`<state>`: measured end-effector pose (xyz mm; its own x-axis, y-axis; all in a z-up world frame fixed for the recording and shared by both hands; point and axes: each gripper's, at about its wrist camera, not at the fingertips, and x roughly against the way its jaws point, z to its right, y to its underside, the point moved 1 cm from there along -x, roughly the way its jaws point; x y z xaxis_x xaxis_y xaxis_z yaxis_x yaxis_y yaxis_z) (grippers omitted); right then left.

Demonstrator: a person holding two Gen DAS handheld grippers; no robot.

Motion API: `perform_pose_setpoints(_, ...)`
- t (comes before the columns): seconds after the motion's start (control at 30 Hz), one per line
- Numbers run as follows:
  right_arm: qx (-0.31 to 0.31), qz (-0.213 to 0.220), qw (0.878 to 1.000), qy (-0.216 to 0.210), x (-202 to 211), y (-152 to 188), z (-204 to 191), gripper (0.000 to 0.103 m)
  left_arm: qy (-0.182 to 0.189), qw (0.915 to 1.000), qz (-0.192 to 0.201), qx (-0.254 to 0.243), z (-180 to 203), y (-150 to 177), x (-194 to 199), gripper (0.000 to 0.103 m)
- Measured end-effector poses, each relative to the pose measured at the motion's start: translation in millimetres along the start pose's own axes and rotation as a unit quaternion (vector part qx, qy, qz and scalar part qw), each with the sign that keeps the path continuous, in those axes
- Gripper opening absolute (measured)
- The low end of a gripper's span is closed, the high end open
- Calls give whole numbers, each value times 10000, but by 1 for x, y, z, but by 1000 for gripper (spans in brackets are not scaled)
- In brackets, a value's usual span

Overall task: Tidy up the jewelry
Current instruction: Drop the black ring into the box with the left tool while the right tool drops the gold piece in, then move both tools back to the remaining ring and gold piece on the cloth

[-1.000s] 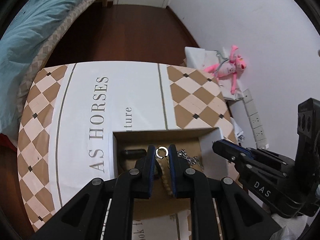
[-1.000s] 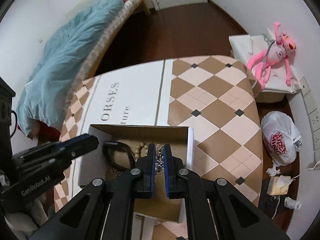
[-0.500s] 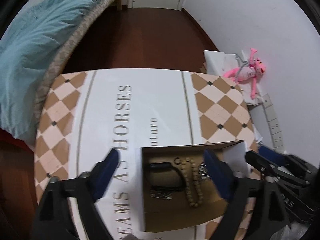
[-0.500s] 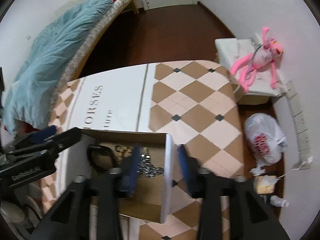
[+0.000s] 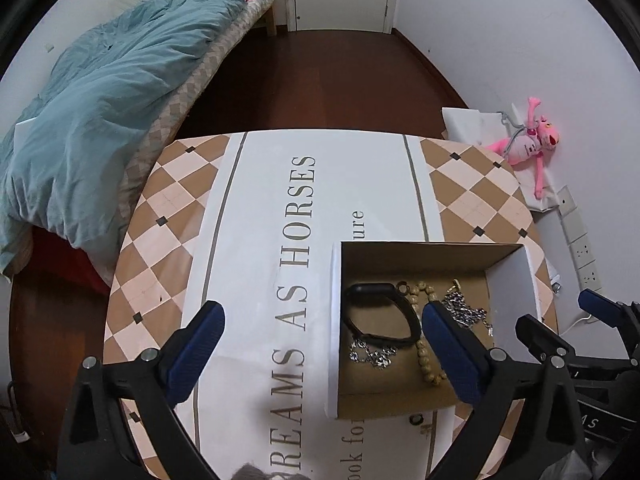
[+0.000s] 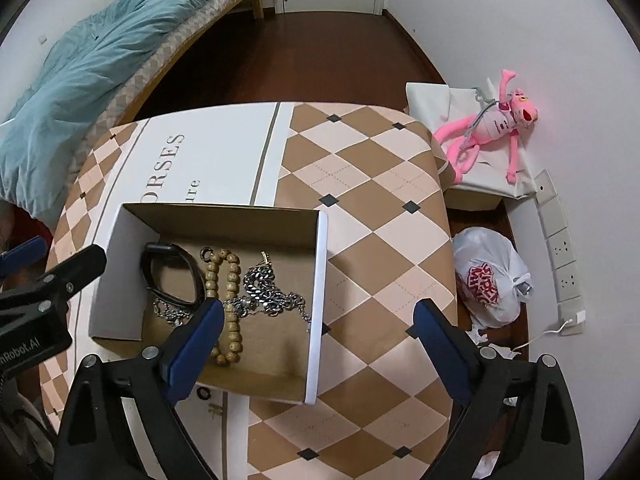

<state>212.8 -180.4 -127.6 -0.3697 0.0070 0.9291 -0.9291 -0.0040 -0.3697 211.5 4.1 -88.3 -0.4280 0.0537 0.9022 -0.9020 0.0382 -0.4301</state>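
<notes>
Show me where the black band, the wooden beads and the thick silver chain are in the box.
black band (image 6: 192,270): right wrist view, right side.
wooden beads (image 6: 231,280): right wrist view, upper strand.
silver chain (image 6: 266,294): right wrist view, middle links.

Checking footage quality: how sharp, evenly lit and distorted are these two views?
Left wrist view: sharp, soft even light, the table edges bow from fisheye, corners are black. Right wrist view: equally sharp, the chain glints, the box rim bends slightly.
</notes>
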Motion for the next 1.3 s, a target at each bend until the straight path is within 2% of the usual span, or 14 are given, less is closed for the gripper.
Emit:
perform_pose_setpoints(0.2, -15, 372, 9993, -95, 36, 7, -3, 97, 16, 9994, 346, 31, -2, 5, 35, 101)
perform_pose_setpoints(0.37, 27, 564, 9980, -293, 54, 34, -13, 97, -116, 9982, 578, 68, -9, 26, 55, 101)
perform_pose_setpoints(0.5, 26, 542, 9974, -478, 45, 72, -24, 97, -237, 9988, 405, 142, -20, 66, 44, 101)
perform_pose_setpoints(0.63, -105, 256, 9970, -726, 15, 105, -33, 96, -257, 9995, -131, 89, -28, 106, 7, 101)
perform_pose_setpoints(0.7, -103, 197, 9968, -770, 1, 116, -38, 86, -249, 9991, -339, 102, -32, 123, -9, 101)
perform_pose_setpoints(0.73, -71, 164, 9967, -789, -6, 120, -42, 78, -287, 9986, -426, 87, -33, 130, -17, 101)
perform_pose_setpoints(0.9, 61, 169, 9963, -844, -24, 128, -60, 68, -388, 9976, -565, 14, -41, 145, -32, 101)
perform_pose_setpoints(1.0, 128, 145, 9962, -847, -31, 128, -68, 54, -414, 9975, -574, 42, -45, 144, -33, 101)
perform_pose_setpoints(1.07, 300, 229, 9974, -615, -35, 130, -76, 35, -434, 9974, -572, 59, -49, 144, -34, 101)
perform_pose_setpoints(1.1, 400, 294, 9977, -467, -34, 130, -80, 30, -435, 9975, -561, 66, -50, 146, -34, 101)
perform_pose_setpoints(1.13, 458, 323, 9976, -394, -33, 131, -81, 11, -439, 9975, -545, 74, -51, 145, -33, 101)
perform_pose_setpoints(1.3, 143, 346, 9975, -604, -22, 132, -60, 11, -378, 9984, -415, 19, -43, 141, -29, 101)
